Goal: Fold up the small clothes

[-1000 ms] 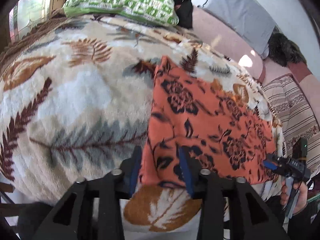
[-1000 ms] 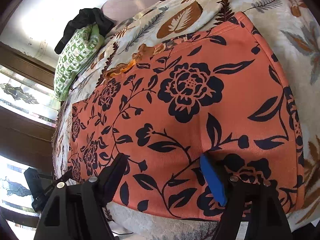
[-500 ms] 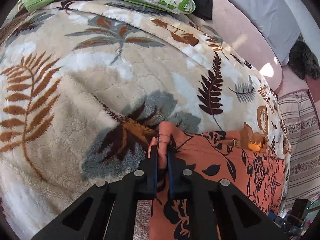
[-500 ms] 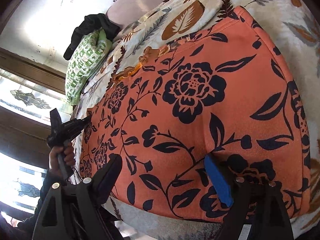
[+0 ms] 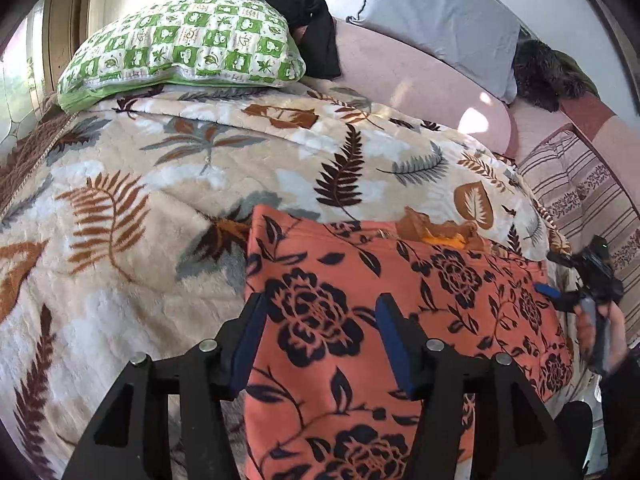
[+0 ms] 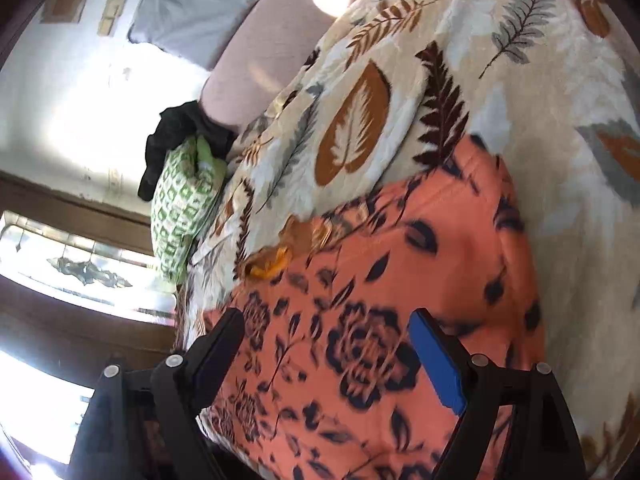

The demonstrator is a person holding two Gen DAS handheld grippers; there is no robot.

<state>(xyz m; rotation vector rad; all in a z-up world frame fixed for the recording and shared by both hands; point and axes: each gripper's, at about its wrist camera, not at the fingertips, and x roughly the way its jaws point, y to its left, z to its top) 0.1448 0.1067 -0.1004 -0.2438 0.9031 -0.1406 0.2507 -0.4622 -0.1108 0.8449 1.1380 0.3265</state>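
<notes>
Orange floral garment (image 5: 400, 320) lies flat on leaf-print blanket (image 5: 160, 200), under and ahead of both pairs of fingers. Left gripper (image 5: 318, 336): fingers spread wide above cloth, holding nothing. Right gripper (image 6: 332, 356): fingers wide apart, empty, over garment. Green pillow (image 5: 180, 52) far beyond fingers.

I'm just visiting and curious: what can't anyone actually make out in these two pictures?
- Near edge of the orange floral garment: left wrist view, hidden behind the left hand-held gripper and cut off by the frame.
- Garment's flower print: right wrist view, smeared by motion blur around the right hand-held gripper.
- Dark furry heap beyond the grey pillow: left wrist view, too small and shadowed to identify.
- Window: right wrist view, washed out by glare.
</notes>
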